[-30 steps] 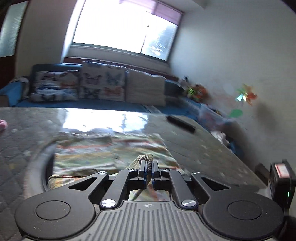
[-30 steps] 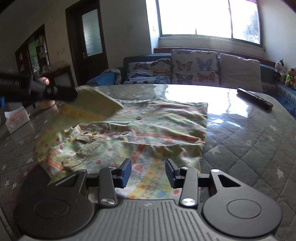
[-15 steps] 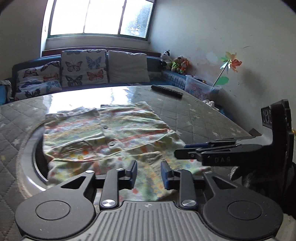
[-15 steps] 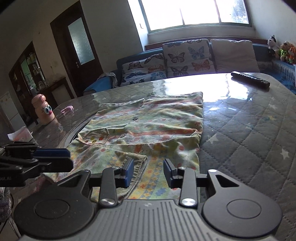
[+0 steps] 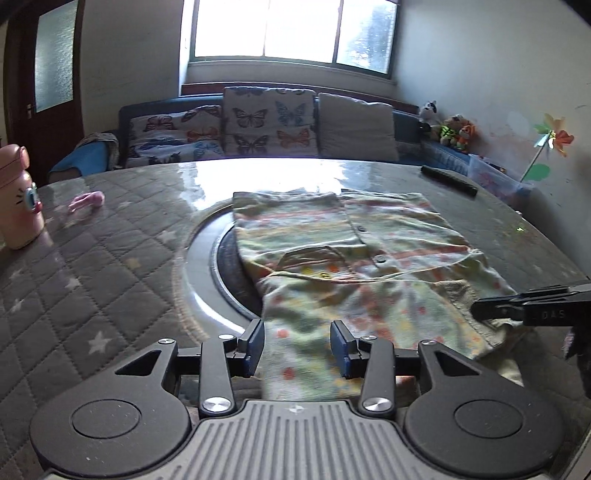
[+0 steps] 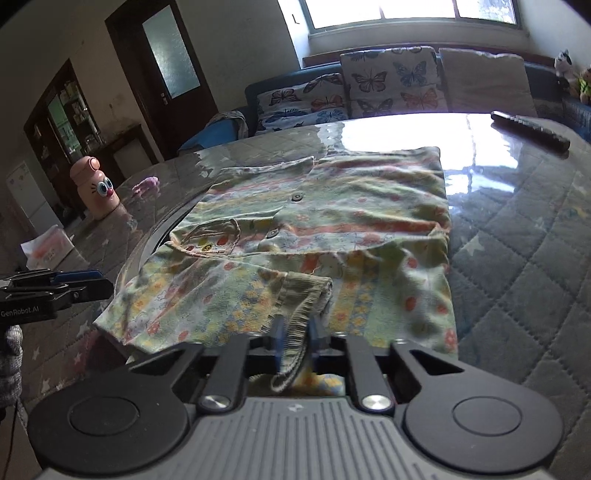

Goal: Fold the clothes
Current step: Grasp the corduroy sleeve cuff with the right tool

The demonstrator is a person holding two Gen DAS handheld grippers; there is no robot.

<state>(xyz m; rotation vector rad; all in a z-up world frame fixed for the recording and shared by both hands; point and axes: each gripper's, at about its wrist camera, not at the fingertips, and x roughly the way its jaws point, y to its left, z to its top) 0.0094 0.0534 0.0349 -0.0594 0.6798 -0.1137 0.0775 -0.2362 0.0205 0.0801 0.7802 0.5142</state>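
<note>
Right gripper (image 6: 294,341) clenched on ribbed cuff (image 6: 303,299) of floral shirt (image 5: 354,258), ready for fold; left gripper (image 5: 297,345) released, beside hem.

Left gripper (image 5: 297,345) jaws apart over shirt (image 5: 354,258) hem — right gripper (image 5: 480,308) at right, touching the cuff.

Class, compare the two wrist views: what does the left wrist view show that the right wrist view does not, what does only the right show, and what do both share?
Only the left view shows the pinwheel by the wall and the left gripper open over the shirt's near edge.

Only the right view shows the cabinet, the tissue pack and the right gripper pinching the ribbed cuff.

Both show the shirt, remote, pink bottle, butterfly cushions and window.
</note>
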